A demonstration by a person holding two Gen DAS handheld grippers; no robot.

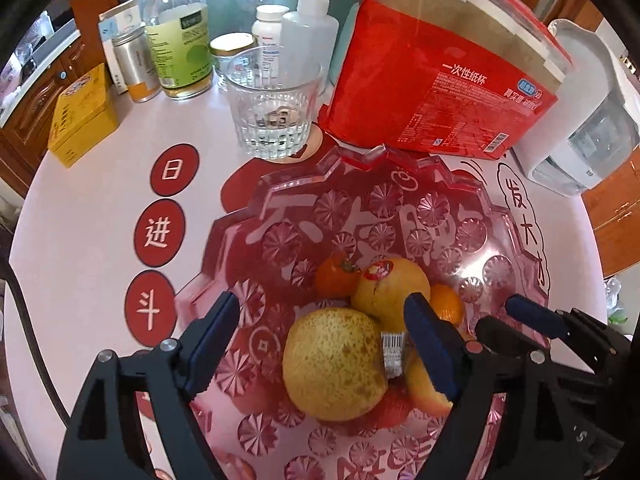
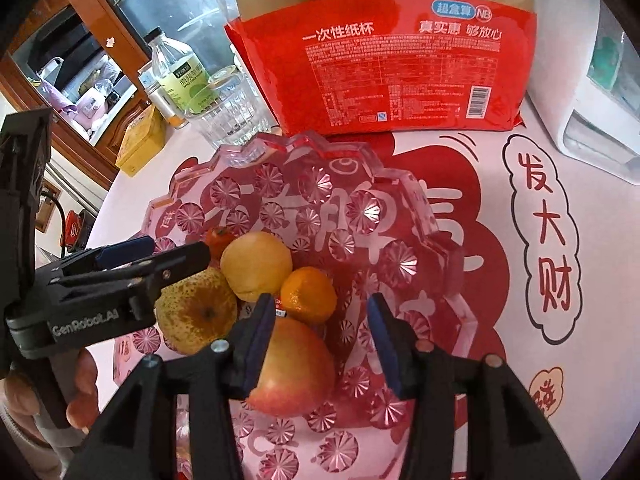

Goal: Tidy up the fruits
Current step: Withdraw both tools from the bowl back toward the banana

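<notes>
Left gripper (image 1: 324, 344) open over speckled pear (image 1: 334, 364) in glass bowl (image 1: 280, 188); right gripper (image 2: 322, 340) open above apple (image 2: 296, 372); orange (image 2: 308, 294) behind.

Both grippers were black plastic, built of angular, ribbed arms tapering to two fingers. The left gripper (image 1: 324, 338) had dark blue pads (image 1: 430, 344) lining the inner faces of its fingers, with round silver and reddish screw heads at the pivots. The right gripper (image 2: 322, 344) matched it, blue-padded, with the same round fasteners. White lettering reading "GenRobot.AI" ran along the left gripper's side.
</notes>
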